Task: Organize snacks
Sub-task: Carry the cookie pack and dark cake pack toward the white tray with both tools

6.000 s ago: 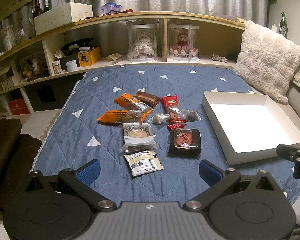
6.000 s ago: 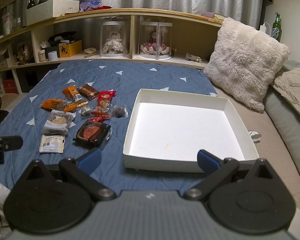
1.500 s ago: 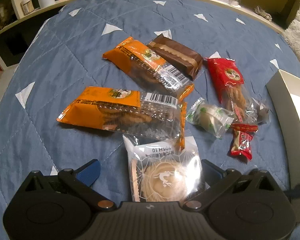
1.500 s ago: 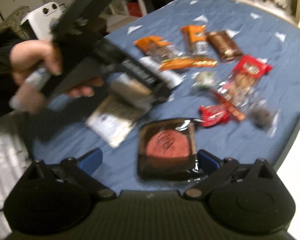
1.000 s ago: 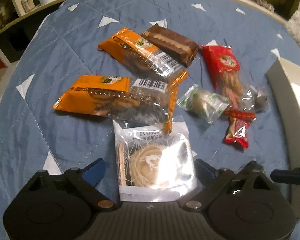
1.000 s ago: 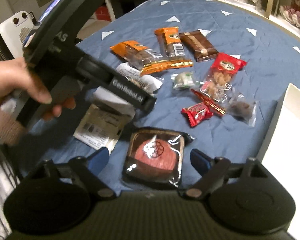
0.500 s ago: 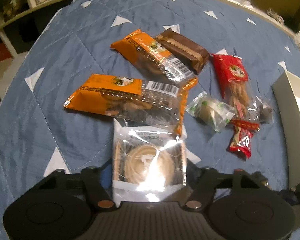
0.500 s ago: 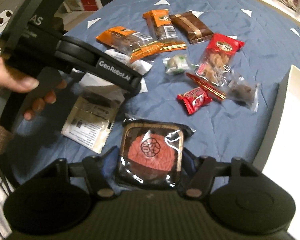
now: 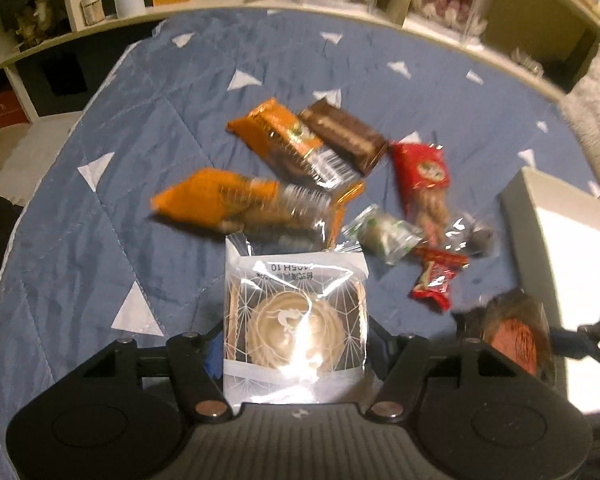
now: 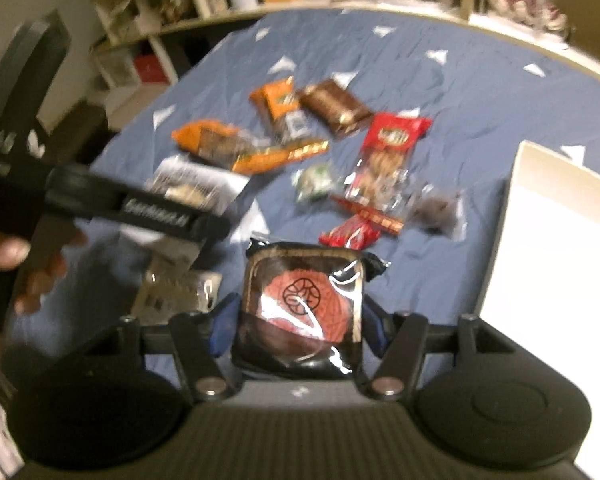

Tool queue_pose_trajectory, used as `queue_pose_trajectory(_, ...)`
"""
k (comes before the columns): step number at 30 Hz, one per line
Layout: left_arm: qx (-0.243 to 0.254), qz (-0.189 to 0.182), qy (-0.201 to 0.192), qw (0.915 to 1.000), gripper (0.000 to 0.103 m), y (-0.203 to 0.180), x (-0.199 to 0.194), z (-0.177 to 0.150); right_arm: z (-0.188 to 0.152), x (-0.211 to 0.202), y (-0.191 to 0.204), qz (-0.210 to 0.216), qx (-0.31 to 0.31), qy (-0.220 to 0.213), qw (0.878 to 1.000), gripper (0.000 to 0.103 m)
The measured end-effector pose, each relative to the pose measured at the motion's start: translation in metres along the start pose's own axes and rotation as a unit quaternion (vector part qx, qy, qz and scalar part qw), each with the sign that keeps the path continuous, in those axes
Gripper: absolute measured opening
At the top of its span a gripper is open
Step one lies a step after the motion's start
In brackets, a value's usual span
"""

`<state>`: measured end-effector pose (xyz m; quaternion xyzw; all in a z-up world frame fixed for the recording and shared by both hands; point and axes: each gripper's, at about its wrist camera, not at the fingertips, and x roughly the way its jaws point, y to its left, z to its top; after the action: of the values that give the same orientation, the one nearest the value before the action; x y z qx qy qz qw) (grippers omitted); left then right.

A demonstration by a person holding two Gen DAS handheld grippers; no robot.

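Left wrist view: the left gripper (image 9: 296,344) is clamped on the clear-wrapped pale pastry (image 9: 296,320), pads pressing both sides of the pack, which is raised off the blue quilt (image 9: 100,240). Right wrist view: the right gripper (image 10: 298,320) is clamped on the black-wrapped red pastry (image 10: 300,304) in the same manner. The step in hand appears to be carrying both packs to the white box (image 9: 560,240) at the quilt's right edge. To do it well, keep both packs level, lift them above the box wall before crossing it, and bring the grippers in one behind the other so they do not collide. From left to right, the unsorted snacks at the quilt's centre are the two orange packets (image 9: 240,200), a brown bar (image 9: 344,136), a green-wrapped sweet (image 9: 380,232), a red bag (image 9: 420,172) and a small red candy (image 9: 436,280). The quilt's left side and near edge are bare. The box interior looks empty where visible.
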<state>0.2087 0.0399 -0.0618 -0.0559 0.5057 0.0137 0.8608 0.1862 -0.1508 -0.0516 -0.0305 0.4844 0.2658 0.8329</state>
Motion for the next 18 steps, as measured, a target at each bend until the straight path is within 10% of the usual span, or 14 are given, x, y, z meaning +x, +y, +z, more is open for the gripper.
queue_pose_trajectory(18,0.029,-0.015,-0.112,0.9932,0.066,-0.039,-0.070,-0.007,0.006,-0.074,-0.030,-0.044,0.063,-0.100,0.992,0.068)
